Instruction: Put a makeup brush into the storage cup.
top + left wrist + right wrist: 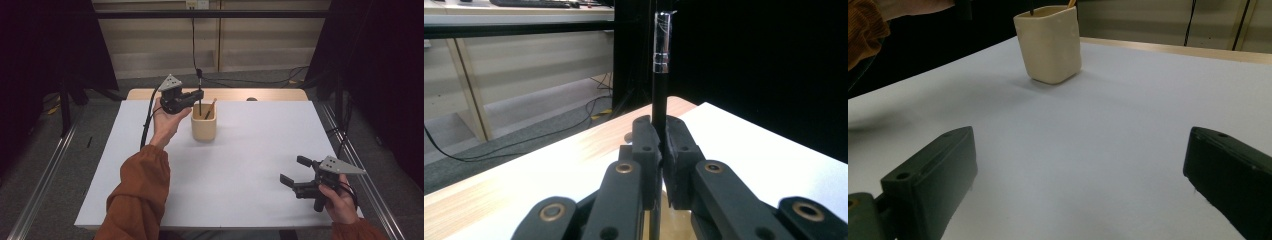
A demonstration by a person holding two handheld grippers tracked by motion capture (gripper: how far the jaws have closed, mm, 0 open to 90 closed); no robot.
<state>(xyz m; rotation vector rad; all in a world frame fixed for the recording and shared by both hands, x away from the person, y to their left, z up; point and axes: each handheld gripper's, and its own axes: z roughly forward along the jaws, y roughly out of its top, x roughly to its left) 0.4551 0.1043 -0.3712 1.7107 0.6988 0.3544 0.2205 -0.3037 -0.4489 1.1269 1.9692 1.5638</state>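
The right gripper hangs low over the counter, its jaws wide apart. The left gripper squeezes a black pen standing upright in the cream cup.

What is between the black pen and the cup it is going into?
Nothing visible. The left gripper holds the black pen upright, its lower end already inside the beige cup, beside a wooden stick leaning in it.
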